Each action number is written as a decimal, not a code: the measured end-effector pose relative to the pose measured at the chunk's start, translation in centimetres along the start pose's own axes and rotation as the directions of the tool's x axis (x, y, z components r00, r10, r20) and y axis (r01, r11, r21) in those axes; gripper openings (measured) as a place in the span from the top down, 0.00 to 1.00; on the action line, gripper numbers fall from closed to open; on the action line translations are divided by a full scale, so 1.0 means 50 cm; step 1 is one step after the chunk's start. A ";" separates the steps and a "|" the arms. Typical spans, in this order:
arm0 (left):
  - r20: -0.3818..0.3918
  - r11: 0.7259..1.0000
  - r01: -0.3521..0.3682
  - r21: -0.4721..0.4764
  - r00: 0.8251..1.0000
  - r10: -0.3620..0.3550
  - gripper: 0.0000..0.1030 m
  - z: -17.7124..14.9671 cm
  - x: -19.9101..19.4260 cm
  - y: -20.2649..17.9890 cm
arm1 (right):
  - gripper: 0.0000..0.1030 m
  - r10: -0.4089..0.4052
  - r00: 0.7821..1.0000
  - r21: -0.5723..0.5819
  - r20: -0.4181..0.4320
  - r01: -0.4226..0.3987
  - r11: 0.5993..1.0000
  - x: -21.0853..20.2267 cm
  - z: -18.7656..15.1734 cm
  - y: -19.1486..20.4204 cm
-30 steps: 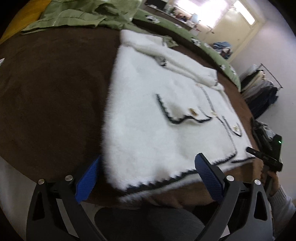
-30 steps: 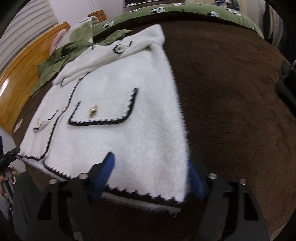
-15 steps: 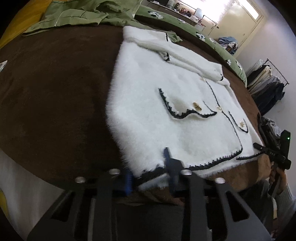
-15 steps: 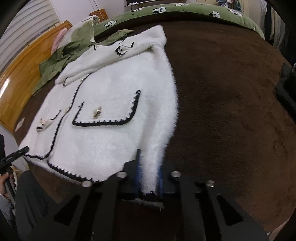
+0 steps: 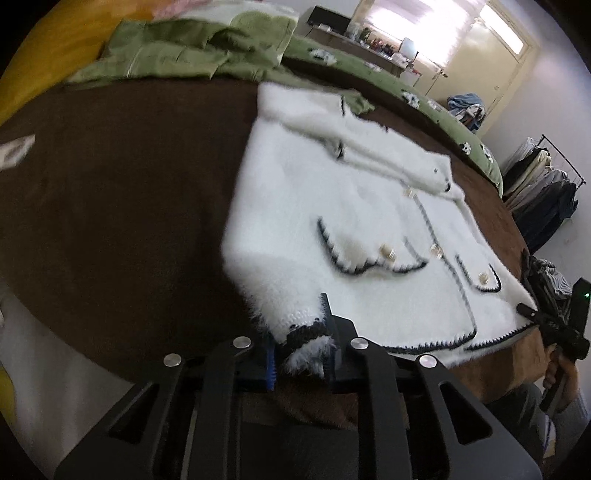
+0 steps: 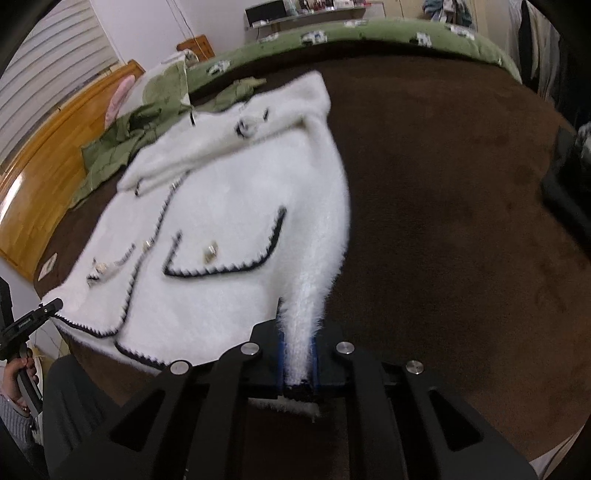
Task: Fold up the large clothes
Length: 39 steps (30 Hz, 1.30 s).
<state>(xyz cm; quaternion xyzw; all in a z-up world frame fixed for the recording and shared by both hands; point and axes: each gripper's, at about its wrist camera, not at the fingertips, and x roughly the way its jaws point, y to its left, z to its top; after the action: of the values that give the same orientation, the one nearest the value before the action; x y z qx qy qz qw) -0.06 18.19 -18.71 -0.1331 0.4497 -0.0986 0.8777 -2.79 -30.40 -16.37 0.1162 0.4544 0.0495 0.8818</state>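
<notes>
A fluffy white cardigan (image 5: 332, 206) with black trim, pockets and gold buttons lies spread on a brown blanket (image 5: 110, 192); it also shows in the right wrist view (image 6: 229, 221). My left gripper (image 5: 301, 343) is shut on its near left hem corner, which is lifted and bunched. My right gripper (image 6: 298, 363) is shut on the near right hem corner, pulled up into a narrow ridge. The other gripper shows at the far edge of each view.
Green clothes (image 5: 177, 55) lie at the head of the bed by a wooden headboard (image 6: 48, 177). A green patterned quilt (image 6: 369, 33) runs along the far edge. A clothes rack (image 5: 543, 184) stands at right. A dark object (image 6: 569, 192) lies on the blanket's right.
Both grippers went from open around the hem to shut on its corners. Now both corners are lifted off the blanket and the cardigan's near edge is drawn up.
</notes>
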 end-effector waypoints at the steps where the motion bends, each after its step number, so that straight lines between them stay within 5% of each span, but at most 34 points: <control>1: 0.009 1.000 -0.002 0.005 1.000 0.002 0.84 0.012 -0.006 -0.004 | 0.90 0.003 1.000 0.000 0.006 -0.003 1.000 -0.008 0.010 0.004; 10: 0.096 0.999 0.005 0.041 0.995 -0.009 0.85 0.151 -0.046 -0.040 | 0.90 -0.013 0.996 -0.040 0.092 0.017 0.999 -0.083 0.160 0.062; 24: 0.229 0.998 -0.060 0.034 0.972 0.050 0.86 0.375 -0.031 -0.067 | 0.91 -0.032 0.972 -0.082 0.232 0.053 0.995 -0.064 0.401 0.113; 33: 0.301 0.990 -0.139 0.005 0.945 0.131 0.86 0.537 0.050 -0.072 | 0.91 -0.077 0.954 -0.071 0.290 0.102 0.992 0.029 0.563 0.115; 39: 0.288 0.983 -0.183 0.024 0.943 0.169 0.86 0.620 0.161 -0.074 | 0.91 -0.122 0.957 -0.096 0.264 0.152 0.984 0.158 0.662 0.110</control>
<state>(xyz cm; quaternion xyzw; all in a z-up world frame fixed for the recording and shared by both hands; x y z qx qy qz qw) 29.68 16.82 -6.28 -0.0831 0.3263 -0.0109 0.9415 28.80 -28.85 -2.68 0.0387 0.3396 -0.0010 0.9398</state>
